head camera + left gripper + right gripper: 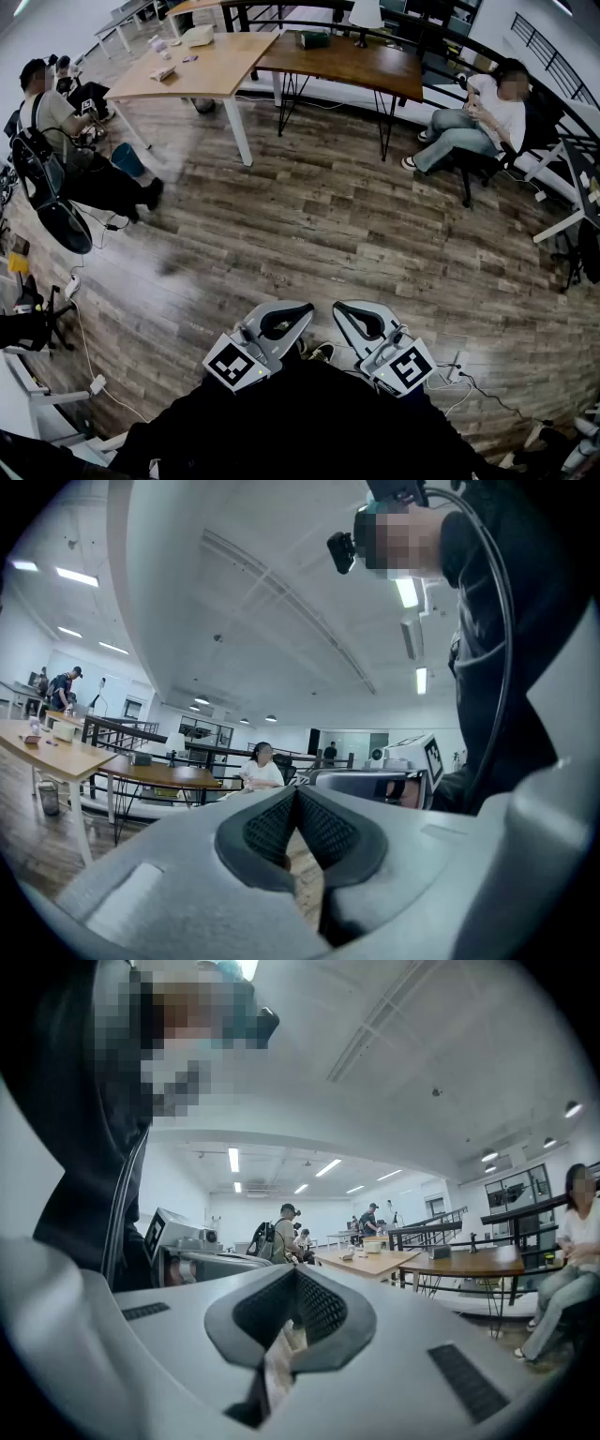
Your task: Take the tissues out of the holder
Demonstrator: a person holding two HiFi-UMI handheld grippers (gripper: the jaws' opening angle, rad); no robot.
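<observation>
The left tool (295, 312) and the right tool (345, 312) are closed and empty, with no tissues near them; these are likely soft, light and tearable, best pinched by the top sheet.

A light table (202, 67) stands beside a dark table (352, 61), a seated person (473, 122) nearby.

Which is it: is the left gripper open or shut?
Shut. The left gripper shows its dark pads meeting at the tips in its own view, nothing held between them.
</observation>
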